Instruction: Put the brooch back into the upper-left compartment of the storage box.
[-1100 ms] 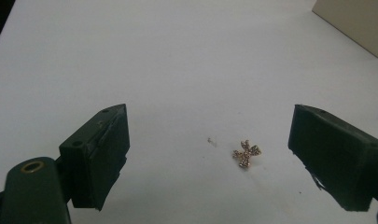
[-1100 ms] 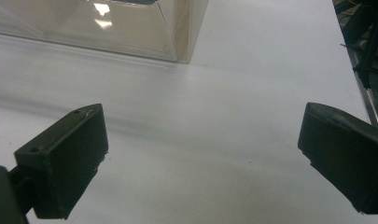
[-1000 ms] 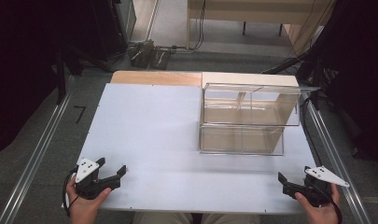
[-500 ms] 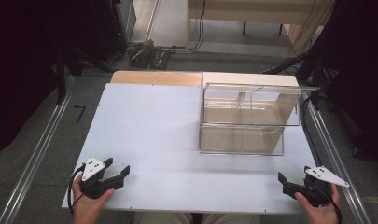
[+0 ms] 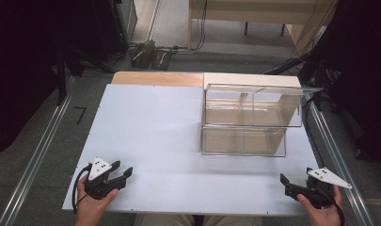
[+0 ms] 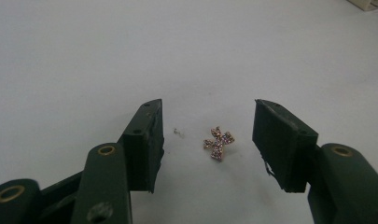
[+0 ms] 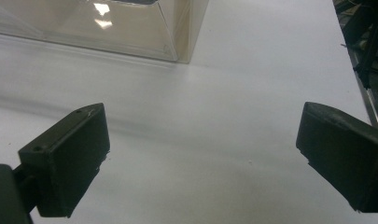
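White table (image 5: pixel 178 136) mid-frame, grey floor (image 5: pixel 47 141) around it, wooden desk (image 5: pixel 254 7) top, dark cabinets (image 5: pixel 51 37) upper left.

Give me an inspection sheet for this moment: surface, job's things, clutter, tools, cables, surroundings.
Surface: white table top, a wooden strip at its far edge.
Job's things: small jewelled cross charm lying flat on the table between the left tool's jaws, touching neither.
Clutter: clear two-tier plastic box at the far right; a tiny speck beside the charm.
Tools: left tool open, its jaws have just been closing around the charm; right tool open wide, nothing between its jaws.
Cables: a black cable trails from the left tool; more cables on the floor beyond the table.
Surroundings: grey floor, metal rails on both sides, dark equipment behind.
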Demonstrator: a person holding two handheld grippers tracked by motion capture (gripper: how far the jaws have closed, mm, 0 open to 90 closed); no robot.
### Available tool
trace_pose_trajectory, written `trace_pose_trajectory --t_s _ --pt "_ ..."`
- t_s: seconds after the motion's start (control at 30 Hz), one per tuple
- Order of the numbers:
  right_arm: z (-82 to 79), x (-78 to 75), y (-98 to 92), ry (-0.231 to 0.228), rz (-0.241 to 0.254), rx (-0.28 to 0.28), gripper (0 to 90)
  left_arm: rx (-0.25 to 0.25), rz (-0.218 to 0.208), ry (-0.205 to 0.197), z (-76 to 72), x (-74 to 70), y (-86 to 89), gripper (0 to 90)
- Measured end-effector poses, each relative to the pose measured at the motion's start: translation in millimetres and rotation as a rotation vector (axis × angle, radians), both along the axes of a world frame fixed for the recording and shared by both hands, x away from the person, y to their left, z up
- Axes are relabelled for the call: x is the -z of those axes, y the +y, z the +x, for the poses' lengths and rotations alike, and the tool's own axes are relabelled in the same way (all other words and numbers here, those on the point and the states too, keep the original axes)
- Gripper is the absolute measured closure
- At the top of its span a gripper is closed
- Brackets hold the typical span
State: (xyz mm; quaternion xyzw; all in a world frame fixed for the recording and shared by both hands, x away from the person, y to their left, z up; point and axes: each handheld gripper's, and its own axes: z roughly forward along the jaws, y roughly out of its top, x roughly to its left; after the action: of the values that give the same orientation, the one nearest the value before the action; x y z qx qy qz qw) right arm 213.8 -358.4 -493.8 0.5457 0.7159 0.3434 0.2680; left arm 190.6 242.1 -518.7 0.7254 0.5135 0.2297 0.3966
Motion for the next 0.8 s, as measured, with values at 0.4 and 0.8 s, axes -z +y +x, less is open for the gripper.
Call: trace_pose_trajectory --t_s 0.4,0.8 --pt "0.3 0.1 0.2 -0.003 0.0 -0.003 1.3 0.025 0.003 0.037 4.0 1.3 -1.2 56.4" --pt "0.9 0.3 1.3 -0.003 -0.002 -0.006 1.6 0.027 -0.007 0.05 6.1 1.7 -0.4 73.6"
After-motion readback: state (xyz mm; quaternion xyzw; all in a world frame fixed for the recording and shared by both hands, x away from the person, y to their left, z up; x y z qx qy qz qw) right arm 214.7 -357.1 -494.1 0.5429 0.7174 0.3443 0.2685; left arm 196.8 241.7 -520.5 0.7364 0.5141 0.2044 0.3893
